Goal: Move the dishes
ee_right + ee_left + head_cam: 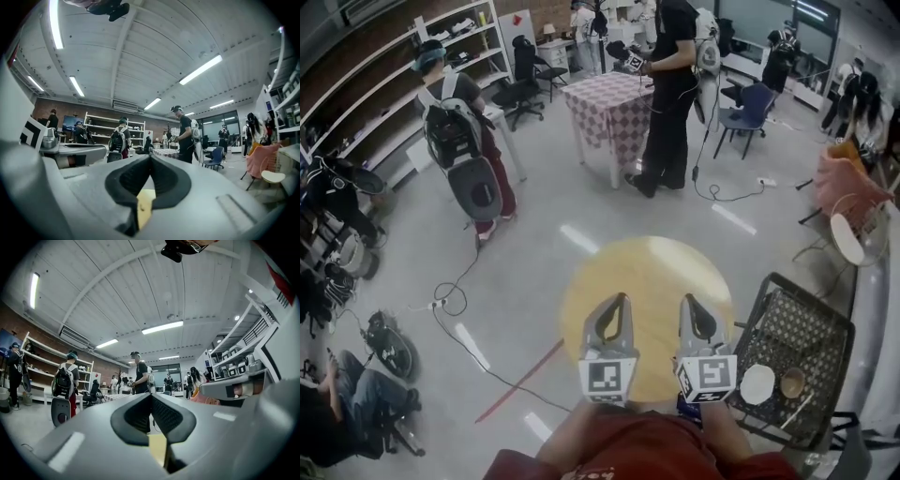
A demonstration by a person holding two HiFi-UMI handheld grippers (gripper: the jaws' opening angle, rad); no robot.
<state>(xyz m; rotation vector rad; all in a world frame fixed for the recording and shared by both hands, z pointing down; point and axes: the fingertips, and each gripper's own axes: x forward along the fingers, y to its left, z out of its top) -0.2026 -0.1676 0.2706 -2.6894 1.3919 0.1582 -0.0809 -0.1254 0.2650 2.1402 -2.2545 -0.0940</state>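
My left gripper and right gripper hang side by side over a round yellow table, both pointing away from me. Each is shut with nothing between its jaws. In the left gripper view the left gripper has its dark pads meeting, and in the right gripper view the right gripper looks the same. The dishes lie to my right on a black mesh table: a white plate, a brown bowl and a thin white stick. Both grippers are well apart from them.
A checked-cloth table stands ahead with a person in black beside it. A person with a backpack is at the left. Cables and a red floor line cross the floor. A pink-draped chair is at the far right.
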